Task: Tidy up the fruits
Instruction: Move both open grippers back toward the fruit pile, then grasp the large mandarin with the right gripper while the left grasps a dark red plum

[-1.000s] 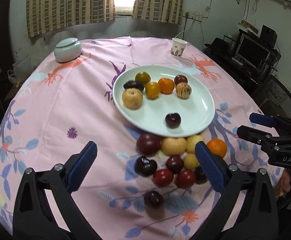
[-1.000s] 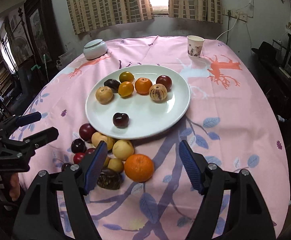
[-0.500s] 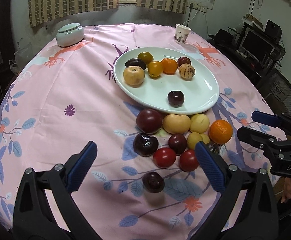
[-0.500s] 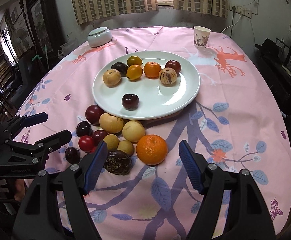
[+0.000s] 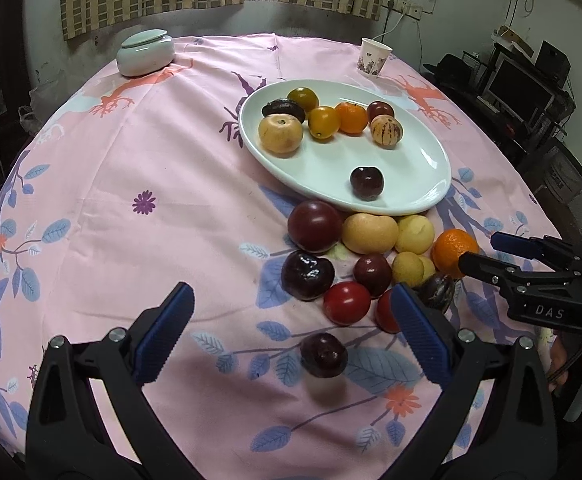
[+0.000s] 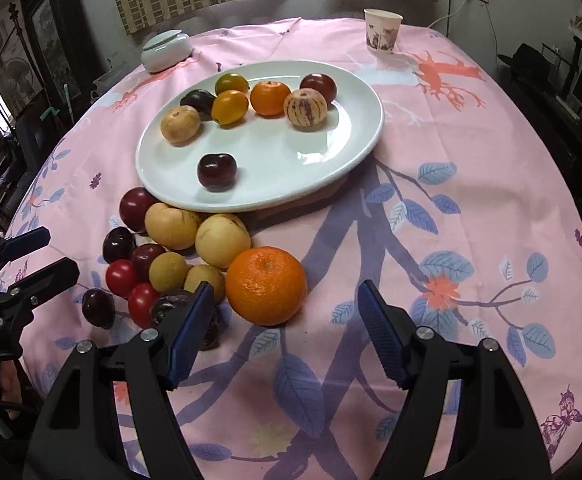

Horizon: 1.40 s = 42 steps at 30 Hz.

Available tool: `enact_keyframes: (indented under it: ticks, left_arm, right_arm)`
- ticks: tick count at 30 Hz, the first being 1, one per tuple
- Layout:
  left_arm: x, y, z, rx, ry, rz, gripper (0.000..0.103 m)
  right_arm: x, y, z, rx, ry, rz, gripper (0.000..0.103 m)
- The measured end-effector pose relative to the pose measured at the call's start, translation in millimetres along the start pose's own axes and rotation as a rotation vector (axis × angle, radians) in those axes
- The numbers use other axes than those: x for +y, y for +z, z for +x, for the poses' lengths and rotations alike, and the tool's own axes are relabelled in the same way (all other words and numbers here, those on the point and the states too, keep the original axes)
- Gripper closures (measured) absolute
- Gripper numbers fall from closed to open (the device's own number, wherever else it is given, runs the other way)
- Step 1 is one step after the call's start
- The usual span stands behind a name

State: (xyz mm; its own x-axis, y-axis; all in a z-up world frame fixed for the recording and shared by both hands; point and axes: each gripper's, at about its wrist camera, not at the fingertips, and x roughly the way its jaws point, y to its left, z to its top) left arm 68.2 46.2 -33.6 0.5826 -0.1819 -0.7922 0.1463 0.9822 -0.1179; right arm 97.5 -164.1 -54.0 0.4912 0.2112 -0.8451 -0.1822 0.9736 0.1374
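Left claw (image 5: pixel 291 330) wide open, nothing btwn pads, poised over pink cloth near a lone dark plum (image 5: pixel 323 355) at the near edge of the loose fruit pile. Right claw (image 6: pixel 285 330) also wide open, empty, hovering just short of the big orange (image 6: pixel 266 285); left finger pad overlaps a wrinkled dark fruit (image 6: pixel 171 308) in view, contact can't be told.

White oval plate (image 6: pixel 331 168) mid-bench on the floral tablecloth (image 6: pixel 471 200), w/ eight fruits: tan round one (image 6: pixel 180 124), dark wrinkled one (image 6: pixel 199 100), two yellow-orange ones (image 6: pixel 230 107), small orange (image 6: pixel 270 98), red plum (image 6: pixel 319 85), striped pale fruit (image 6: pixel 305 109), and a dark plum (image 6: pixel 216 171) alone nearer the front rim.

Loose pile on cloth just below plate's front rim: large dark red plum (image 5: pixel 315 226), two pale yellow fruits (image 5: pixel 369 233) touching each other, smaller yellow ones, dark cherries/plums, two bright red ones (image 5: pixel 347 303). Big orange at pile's right end in left wrist view.

Far side of bench: pale lidded jar (image 5: pixel 145 53) and paper cup (image 5: pixel 375 57), well apart. Curtains and window behind; monitor off to the right.
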Motion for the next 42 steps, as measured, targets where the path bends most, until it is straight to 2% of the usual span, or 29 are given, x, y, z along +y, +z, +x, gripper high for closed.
enact_keyframes:
  ticks: [3,6,7,8,18,20,22,23,27,42]
  left_arm:
    - [6.3,-3.8,1.1,0.01,0.0,-0.017,0.003]
    - [7.6,-8.3,1.3,0.023,-0.005,-0.018,0.003]
    - [7.0,-9.8,1.5,0.027,-0.001,-0.014,0.003]
    - [5.9,-11.8,1.8,0.032,0.004,-0.01,0.003]
    - [-9.0,-29.3,19.1,0.101,0.054,0.048,0.003]
    - [-11.3,-31.4,24.4,0.117,0.078,0.049,0.008]
    - [-12.0,-33.6,29.0,0.143,0.069,0.048,0.037]
    - [-12.7,-34.5,27.7,0.135,0.063,0.046,0.038]
    - [-19.4,-37.7,21.1,0.124,-0.006,0.051,0.075]
    - [-17.4,-23.7,-4.2,0.057,0.019,0.036,0.075]
  right_arm:
    - [-2.1,-0.5,7.4,0.008,0.02,0.006,0.029]
    - [-1.9,1.8,18.0,0.007,0.076,0.009,0.03]
    - [-2.0,2.0,23.1,0.012,0.095,0.008,0.036]
    - [-3.3,2.1,25.5,0.012,0.137,0.018,0.057]
    - [2.2,-6.1,-13.6,-0.045,0.118,-0.015,0.057]
    - [-0.3,-9.0,-18.4,-0.047,0.124,-0.008,0.057]
    - [-4.1,-12.4,-20.7,-0.045,0.124,0.004,0.056]
    - [-6.3,-13.8,-21.6,-0.044,0.121,0.011,0.056]
    - [-13.1,-19.0,-25.1,-0.047,0.132,0.04,0.056]
    - [-5.0,-19.1,-39.9,-0.077,0.147,0.003,0.056]
